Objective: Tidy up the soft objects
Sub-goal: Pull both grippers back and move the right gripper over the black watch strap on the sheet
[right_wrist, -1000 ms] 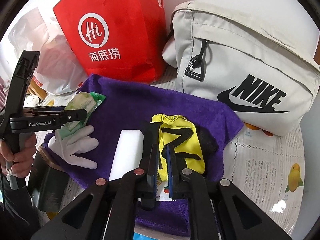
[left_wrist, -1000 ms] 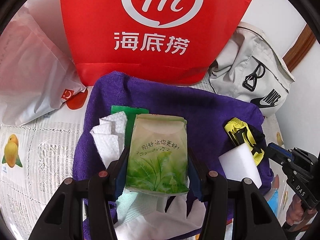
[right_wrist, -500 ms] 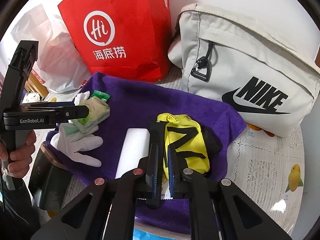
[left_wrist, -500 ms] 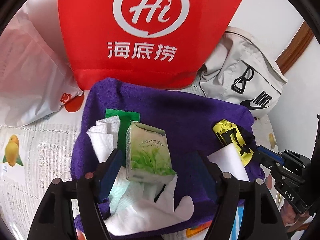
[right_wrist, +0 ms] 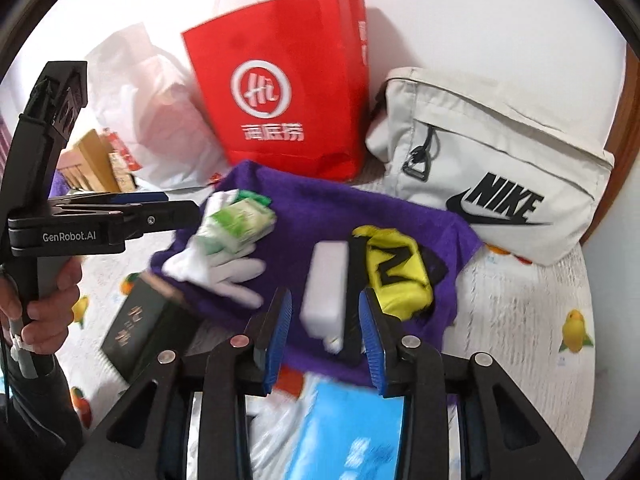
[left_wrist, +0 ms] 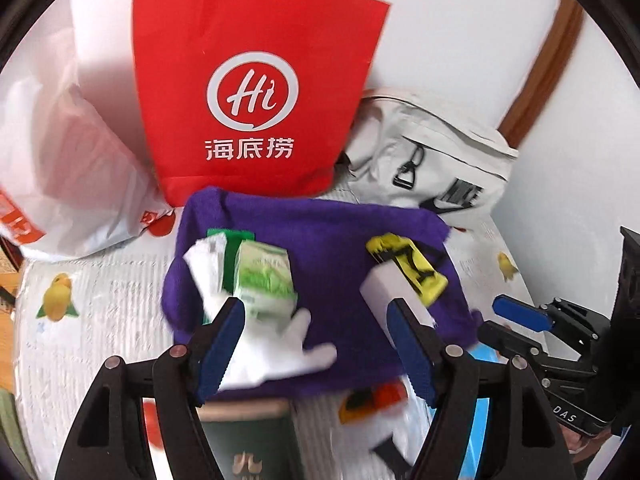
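Here, on a table covered with a white cloth printed with yellow fruit [right_wrist: 576, 330], lies a spread purple fleece towel [left_wrist: 332, 248] carrying the soft things. At nine o'clock on the towel, a heap: a green-and-white soft tissue pack [left_wrist: 266, 276] lying over a crumpled white paper tissue [left_wrist: 202, 260] and a flat green sachet [left_wrist: 230, 240], with a white fabric glove [left_wrist: 296, 344] spreading toward six o'clock. At three o'clock on the towel, a white rectangular foam block [right_wrist: 326, 284] just beside a yellow-and-black fabric pouch [right_wrist: 396, 272], touching along its side.

Left tongs [left_wrist: 316, 344] hovering above the towel's near edge, blue pads wide apart, gripping nothing; tissue pack just beyond the left pad, apart from it. Right tongs [right_wrist: 326, 338] with jaws opening, the foam block's near end showing between the pads; contact not discernible.

Behind the towel at twelve o'clock, an upright red paper carrier bag with a white round logo [left_wrist: 256, 96]; at ten o'clock, a white plastic bag [left_wrist: 72, 168]; at two o'clock, a pale grey canvas bag with a black logo [right_wrist: 496, 168]. At seven o'clock, off the towel, a dark green box with gold lettering [right_wrist: 140, 328]. Person's hand [right_wrist: 44, 304] wrapped around the left handle.
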Available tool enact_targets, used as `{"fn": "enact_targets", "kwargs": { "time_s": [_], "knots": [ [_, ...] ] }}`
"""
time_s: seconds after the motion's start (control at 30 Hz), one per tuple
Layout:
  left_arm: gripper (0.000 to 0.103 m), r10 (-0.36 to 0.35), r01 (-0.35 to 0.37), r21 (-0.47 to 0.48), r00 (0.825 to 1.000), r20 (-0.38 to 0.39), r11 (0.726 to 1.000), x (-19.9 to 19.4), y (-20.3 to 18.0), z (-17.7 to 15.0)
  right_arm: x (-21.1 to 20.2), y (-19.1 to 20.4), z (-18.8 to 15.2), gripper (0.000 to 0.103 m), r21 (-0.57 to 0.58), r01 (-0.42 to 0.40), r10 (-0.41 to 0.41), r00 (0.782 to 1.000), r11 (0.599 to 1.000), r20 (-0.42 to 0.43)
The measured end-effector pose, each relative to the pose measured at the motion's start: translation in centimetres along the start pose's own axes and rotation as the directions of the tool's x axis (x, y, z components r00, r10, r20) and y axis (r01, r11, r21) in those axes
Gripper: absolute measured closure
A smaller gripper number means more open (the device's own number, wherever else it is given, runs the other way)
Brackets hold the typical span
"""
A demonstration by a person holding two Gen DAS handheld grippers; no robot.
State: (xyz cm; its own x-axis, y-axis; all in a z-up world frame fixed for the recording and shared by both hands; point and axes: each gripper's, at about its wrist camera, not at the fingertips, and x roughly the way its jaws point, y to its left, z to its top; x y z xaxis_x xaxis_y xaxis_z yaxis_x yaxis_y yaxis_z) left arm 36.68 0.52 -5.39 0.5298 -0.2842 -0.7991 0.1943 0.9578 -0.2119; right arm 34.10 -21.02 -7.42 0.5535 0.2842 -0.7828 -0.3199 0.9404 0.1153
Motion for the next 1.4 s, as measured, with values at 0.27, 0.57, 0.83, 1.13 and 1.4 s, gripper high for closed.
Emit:
{"fn": "enact_targets", "kwargs": {
  "time_s": [0.27, 0.57, 0.83, 1.13, 1.4],
  "knots": [
    [0.031, 0.046, -0.046, -0.009, 0.999, 0.025, 0.999, -5.0, 0.1, -6.3, -2.0, 4.2, -6.4, 0.068, -0.022, -0.051, 0.050, 0.999, 0.998, -0.017],
    [0.031, 0.070, -0.068, -0.050, 0.996, 0.052, 0.996, -8.7, 1.1, -14.1, -2.2, 8.0, -12.8, 0.068, -0.084, -0.067, 0.062, 0.996, 0.994, -0.057],
    [0.031, 0.017, -0.012, -0.113, 0.999, 0.050, 0.994, -9.0, 2.8, -20.1, 0.8, 10.2, -17.4, 0.068, -0.119, 0.044, -0.055, 0.994, 0.992, -0.093],
    [0.031, -0.013, 0.017, -0.149, 0.999, 0.030, 0.989, -7.9, 4.0, -22.5, 2.7, 11.1, -18.7, 0.069, -0.115, 0.179, -0.183, 0.983, 0.977, -0.019],
    [0.031, -0.033, 0.036, -0.161, 0.999, 0.022, 0.986, -7.2, 4.4, -22.7, 3.5, 10.5, -17.9, 0.084, -0.053, 0.210, -0.211, 0.977, 0.976, -0.023]
  ]
}}
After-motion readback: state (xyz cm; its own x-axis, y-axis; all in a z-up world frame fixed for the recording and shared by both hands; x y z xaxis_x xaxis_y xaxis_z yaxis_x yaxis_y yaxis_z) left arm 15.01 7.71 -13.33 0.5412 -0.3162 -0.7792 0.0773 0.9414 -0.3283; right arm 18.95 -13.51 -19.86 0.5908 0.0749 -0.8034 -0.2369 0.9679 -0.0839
